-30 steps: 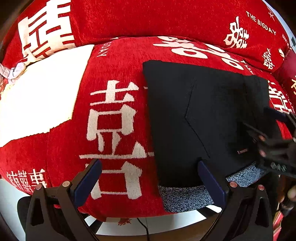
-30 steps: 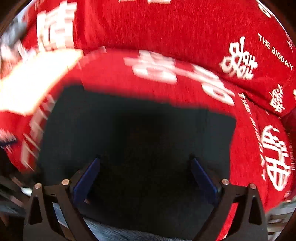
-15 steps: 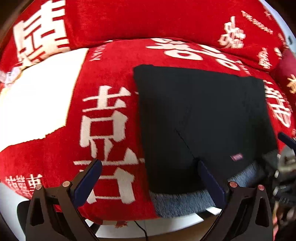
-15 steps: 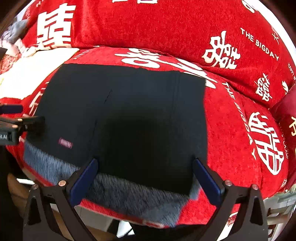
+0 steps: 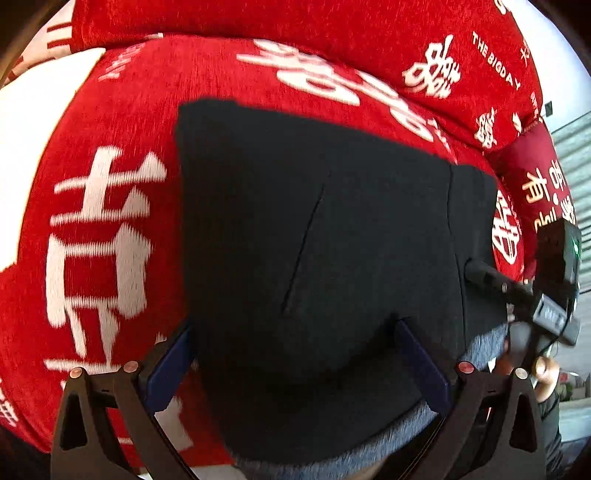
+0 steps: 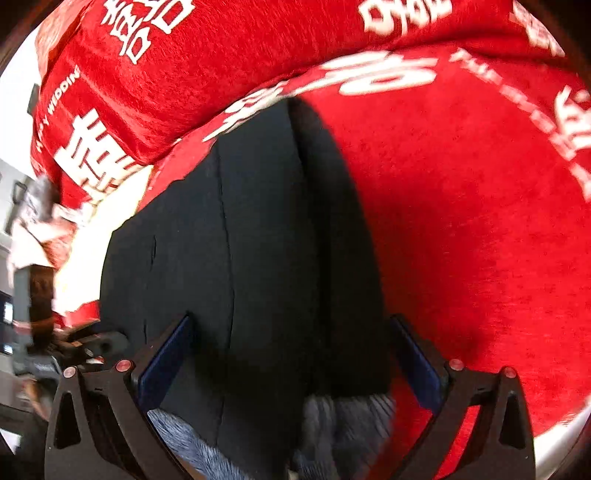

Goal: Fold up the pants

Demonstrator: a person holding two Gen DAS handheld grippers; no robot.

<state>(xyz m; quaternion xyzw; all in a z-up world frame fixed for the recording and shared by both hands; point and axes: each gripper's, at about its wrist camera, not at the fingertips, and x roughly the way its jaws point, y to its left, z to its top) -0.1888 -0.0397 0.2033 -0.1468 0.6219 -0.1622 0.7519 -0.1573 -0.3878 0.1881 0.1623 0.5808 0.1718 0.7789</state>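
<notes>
The black pants [image 5: 317, 236] lie folded in a flat rectangle on the red cushion, with grey fleece lining [image 5: 480, 343] showing at the near edge. My left gripper [image 5: 295, 332] is open, low over the near edge of the pants. My right gripper [image 6: 291, 325] is open too, straddling the right part of the pants [image 6: 258, 240] near the fleece lining [image 6: 343, 417]. The right gripper's body shows at the right edge of the left wrist view [image 5: 517, 291]. Neither gripper holds cloth.
The pants rest on a red sofa seat [image 5: 110, 206] printed with white characters, with a red back cushion [image 5: 369, 33] behind. A red pillow [image 5: 532, 177] sits at the right. The seat's front edge drops off just below the fleece lining.
Both grippers have moved closer and lower over the near edge of the pants. The right gripper has swung to the right side and tilted. The pants have stayed flat.
</notes>
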